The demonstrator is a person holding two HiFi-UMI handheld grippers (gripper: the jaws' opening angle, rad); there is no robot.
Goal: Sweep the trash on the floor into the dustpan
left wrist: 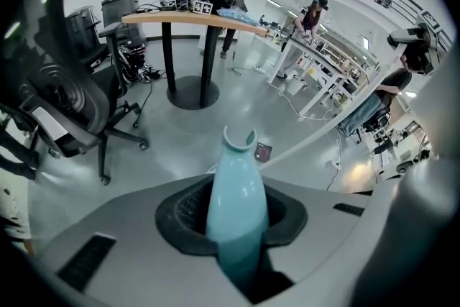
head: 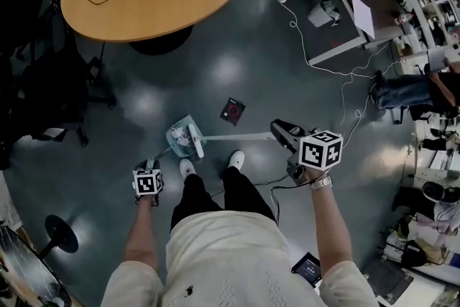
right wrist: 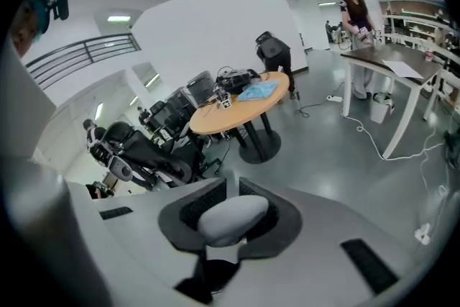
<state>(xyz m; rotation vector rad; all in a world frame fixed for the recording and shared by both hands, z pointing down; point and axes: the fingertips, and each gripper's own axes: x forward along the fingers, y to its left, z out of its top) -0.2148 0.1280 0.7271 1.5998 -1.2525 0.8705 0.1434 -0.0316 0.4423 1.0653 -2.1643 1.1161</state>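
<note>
As the head view looks down, we see the left gripper [head: 151, 172] low by our left shoe [head: 187, 167], with the teal dustpan [head: 181, 137] just ahead of it. The right gripper [head: 287, 134] is on the broom [head: 237, 136], whose stick runs across to the pan. The trash [head: 232, 111], a small black square, lies on the floor near the pan, not touching it.

Left gripper view: the pads [left wrist: 183, 208] are clamped on the dustpan's teal handle. We see the trash past the handle tip and a round table [left wrist: 194, 16] further off.

Right gripper view: the jaws are closed on the broom's grey handle end.
</note>
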